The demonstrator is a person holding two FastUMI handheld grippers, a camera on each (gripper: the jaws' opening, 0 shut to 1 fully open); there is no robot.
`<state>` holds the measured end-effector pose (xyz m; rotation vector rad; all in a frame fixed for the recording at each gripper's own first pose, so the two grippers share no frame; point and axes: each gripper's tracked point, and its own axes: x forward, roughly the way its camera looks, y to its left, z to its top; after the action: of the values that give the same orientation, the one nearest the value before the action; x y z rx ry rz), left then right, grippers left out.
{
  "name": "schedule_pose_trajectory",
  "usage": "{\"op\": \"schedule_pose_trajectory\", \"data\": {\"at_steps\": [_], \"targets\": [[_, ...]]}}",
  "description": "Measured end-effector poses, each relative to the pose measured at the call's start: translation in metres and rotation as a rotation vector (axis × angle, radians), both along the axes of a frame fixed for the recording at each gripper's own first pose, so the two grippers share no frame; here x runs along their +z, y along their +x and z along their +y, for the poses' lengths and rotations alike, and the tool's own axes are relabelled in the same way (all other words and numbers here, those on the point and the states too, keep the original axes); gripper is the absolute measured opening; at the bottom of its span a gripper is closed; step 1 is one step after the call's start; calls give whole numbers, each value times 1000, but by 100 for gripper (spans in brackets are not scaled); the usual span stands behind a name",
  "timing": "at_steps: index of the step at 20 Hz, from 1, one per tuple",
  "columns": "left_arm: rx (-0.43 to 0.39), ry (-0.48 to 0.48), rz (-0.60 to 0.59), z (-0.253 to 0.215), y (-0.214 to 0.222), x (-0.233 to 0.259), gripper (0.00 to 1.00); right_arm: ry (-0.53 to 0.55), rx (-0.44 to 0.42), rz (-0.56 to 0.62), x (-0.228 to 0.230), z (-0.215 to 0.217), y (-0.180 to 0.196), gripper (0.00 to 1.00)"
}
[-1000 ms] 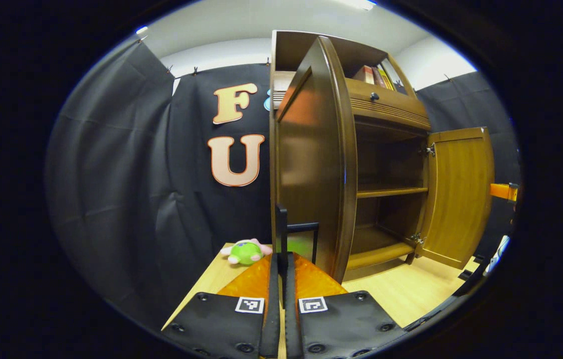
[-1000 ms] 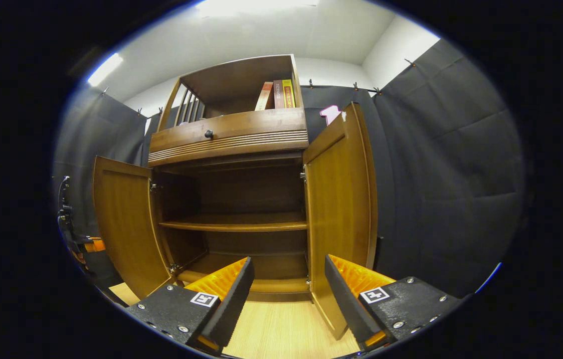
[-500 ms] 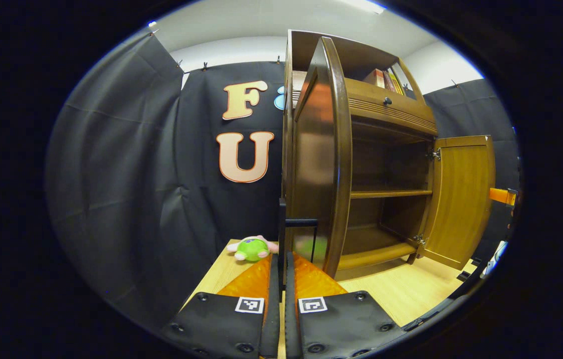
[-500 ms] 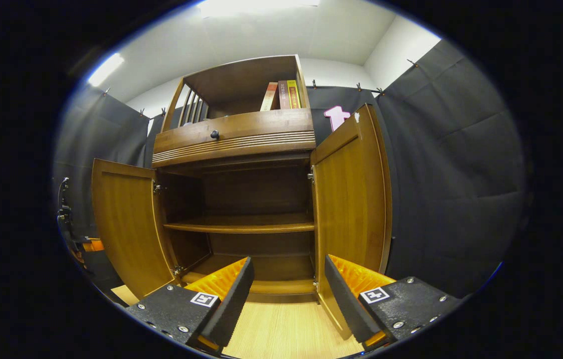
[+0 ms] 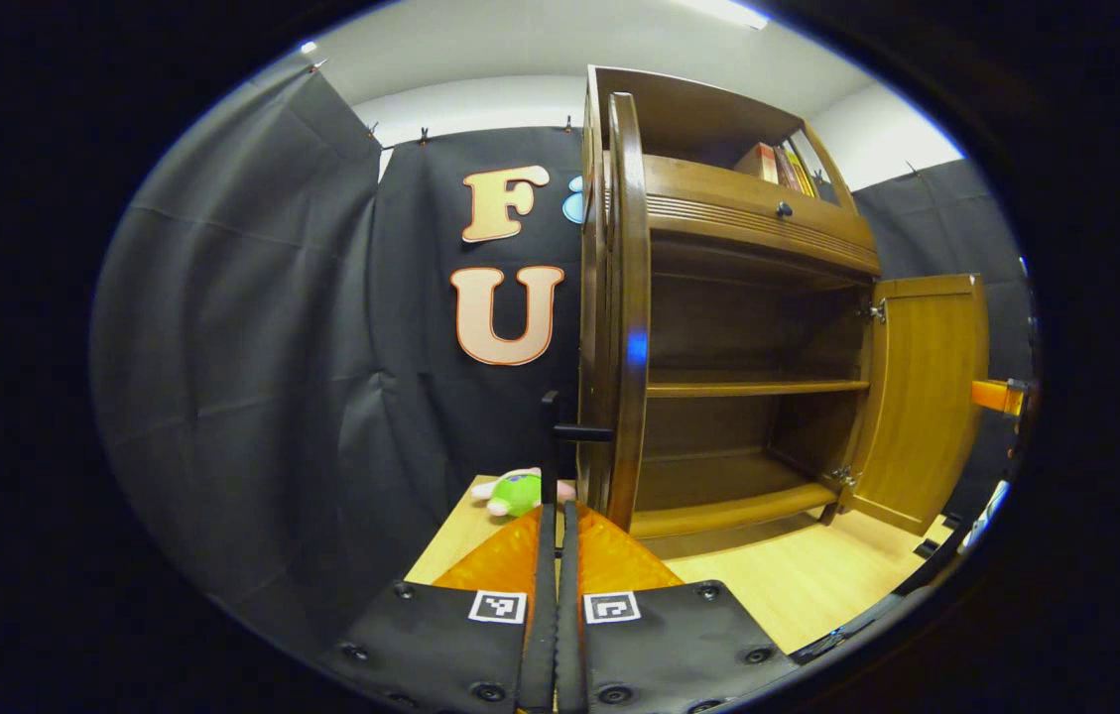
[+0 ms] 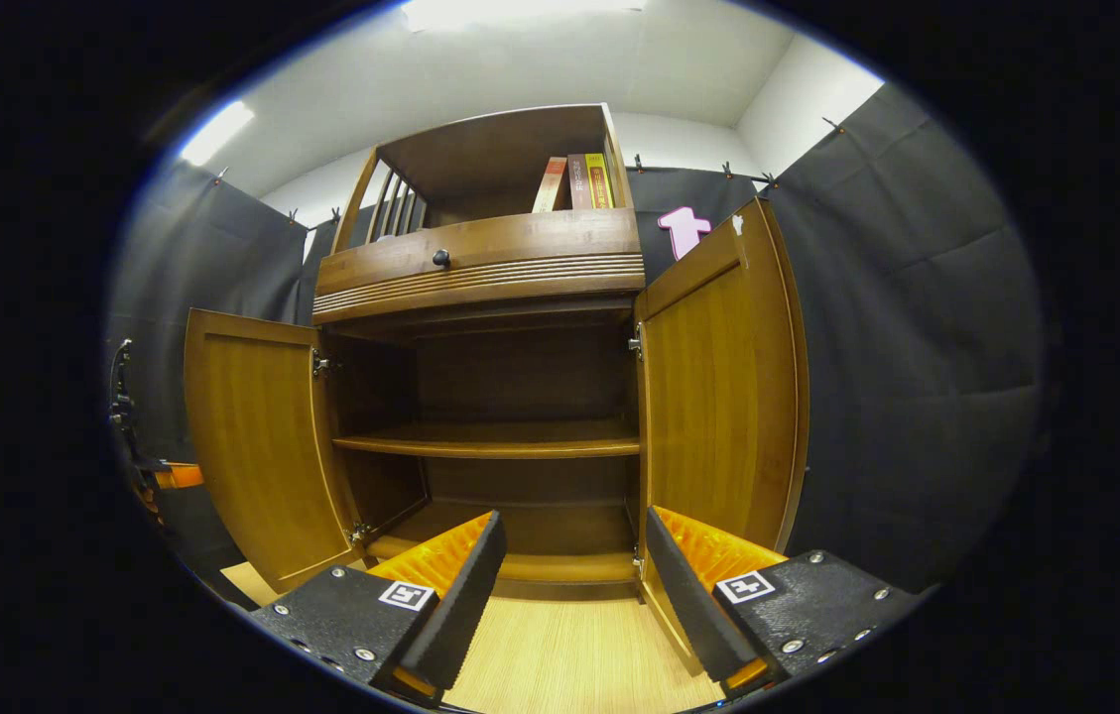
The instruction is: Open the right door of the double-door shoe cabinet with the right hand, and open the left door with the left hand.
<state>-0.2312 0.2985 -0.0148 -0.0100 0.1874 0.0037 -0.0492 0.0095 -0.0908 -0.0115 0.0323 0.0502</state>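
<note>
With both doors swung out, the shoe cabinet [image 6: 500,397] is seen standing on the wood floor [image 6: 569,654] against the black cloth wall. Two bare shelves are exposed inside, under a drawer front with a dark round knob [image 6: 440,258]; books [image 6: 579,181] are stood in the open top compartment.

The right door [image 6: 718,397] is seen at the right in the right gripper view, opened wide with its inner face showing. The left door [image 6: 257,446] is opened at the far side of that view; in the left gripper view it is seen edge-on [image 5: 627,317], with its black bar handle [image 5: 560,436] sticking out toward the camera.

The left tongs [image 5: 556,555] are closed, fingers together, clamped on the vertical bar of that handle. The right tongs [image 6: 574,565] are spread open, gripping nothing, held low in front of the cabinet opening, just beside the right door's lower edge.

A green plush toy [image 5: 520,491] is seen lying on the floor beyond the handle, beside the cabinet.
</note>
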Motion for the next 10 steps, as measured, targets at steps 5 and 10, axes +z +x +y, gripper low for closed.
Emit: {"op": "schedule_pose_trajectory", "data": {"at_steps": [5,10], "targets": [[-1,-2,-1,-22,-12,19,7,2,-5,4,2,-4,3,99],[29,21,-13,-37,-13,43,7,1,-8,1,9,-8,6,99]]}}
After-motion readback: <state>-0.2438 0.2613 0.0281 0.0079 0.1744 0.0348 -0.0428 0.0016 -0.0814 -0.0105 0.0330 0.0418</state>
